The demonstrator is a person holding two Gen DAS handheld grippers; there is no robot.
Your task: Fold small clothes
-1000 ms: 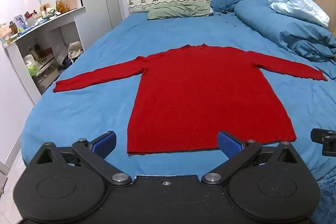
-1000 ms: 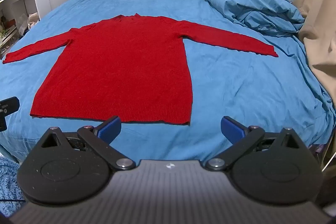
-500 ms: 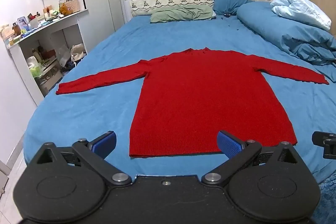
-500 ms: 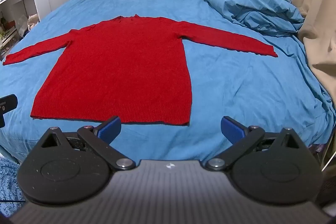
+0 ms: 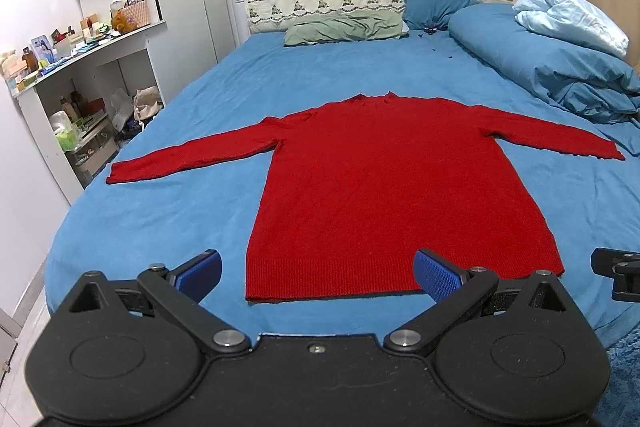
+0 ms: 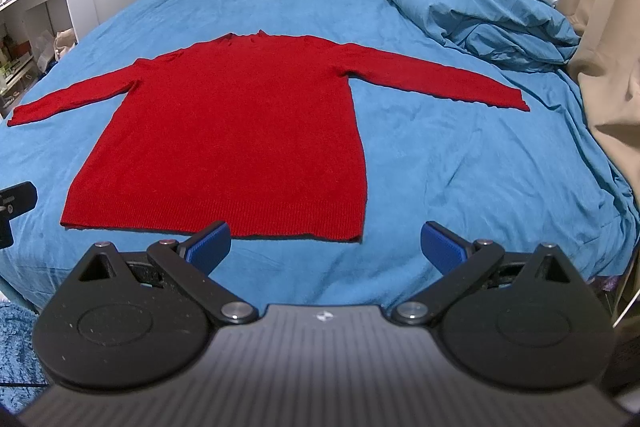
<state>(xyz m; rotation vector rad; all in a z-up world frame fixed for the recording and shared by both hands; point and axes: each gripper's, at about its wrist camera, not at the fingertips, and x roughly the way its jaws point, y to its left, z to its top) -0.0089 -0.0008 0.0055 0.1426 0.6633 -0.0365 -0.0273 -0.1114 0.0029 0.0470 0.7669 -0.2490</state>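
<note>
— Red knit, long sleeves: that long-sleeved red knitted sweater [image 5: 400, 195] lies flat on the blue bedsheet [image 5: 160, 219], front down or up I cannot tell, both sleeves stretched out sideways, ribbed hem nearest me.

— Has anything changed in the last second?

— Very little. Through my left camera the sweater sits a touch lower and closer than a second ago, so I have tipped that tool up slightly and eased it in. Through the right camera the hem has crept nearer to the blue pads. The garment itself has not moved; no crease, no fold.

— So what does that mean for the folding?

— I judge that I am at the very start: it is spread and ready, and I am only closing in on the hem.

— And your tools?

— My left gripper [image 5: 318, 269] hovers above the near edge of the bed, fingers spread wide, holding nothing, straddling the hem's left corner in view. My right gripper [image 6: 326, 241] hangs likewise, wide apart and empty, its left pad over the hem, the right corner of the hem between its pads. Each tool's tip shows at the edge of the other's view, so they sit side by side.
</note>
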